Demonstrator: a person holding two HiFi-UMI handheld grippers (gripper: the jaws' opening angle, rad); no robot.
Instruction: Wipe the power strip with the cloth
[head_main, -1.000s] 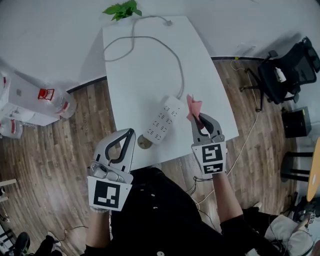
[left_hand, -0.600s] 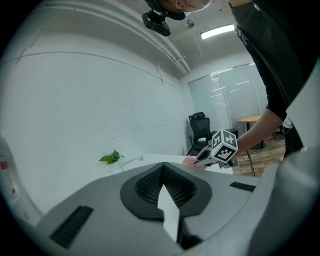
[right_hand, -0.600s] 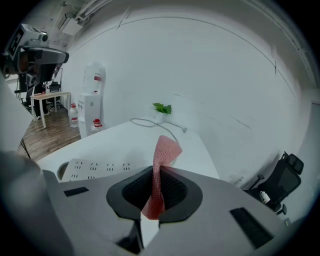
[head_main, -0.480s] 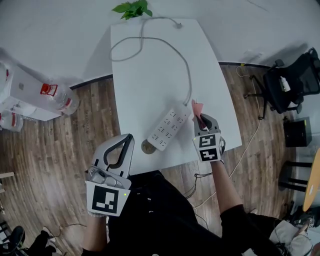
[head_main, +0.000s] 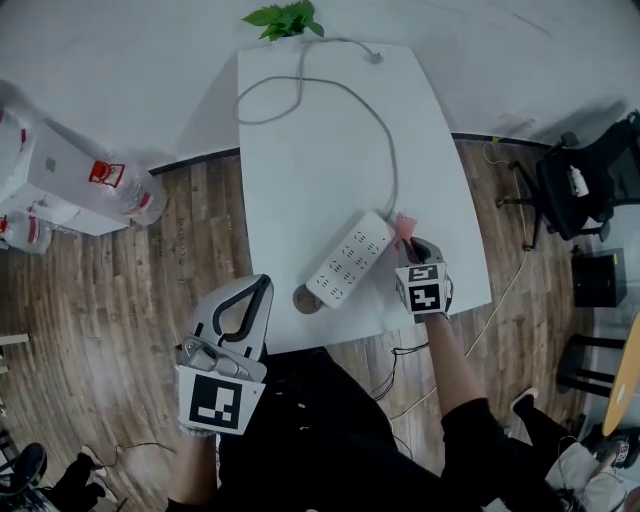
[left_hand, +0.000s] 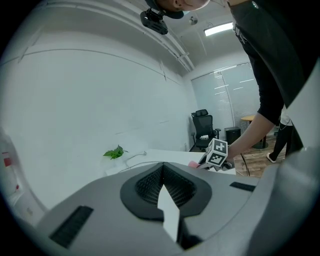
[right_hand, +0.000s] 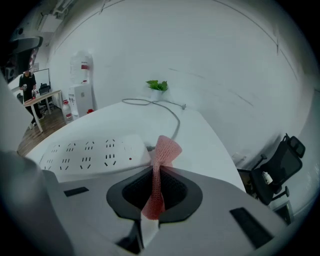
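Cloth (right_hand: 161, 152) pinched upright in right gripper (head_main: 408, 243), free fold just beside power strip (head_main: 350, 258), apparently ready for wiping; left gripper (head_main: 256, 290) clenched empty, held aside.

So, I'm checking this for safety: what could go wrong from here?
The power strip lies unheld near the front edge of the table, the left gripper off the table, so a wipe may shove it. Only a little cloth sticks past the tips of the right gripper, which may scrape.
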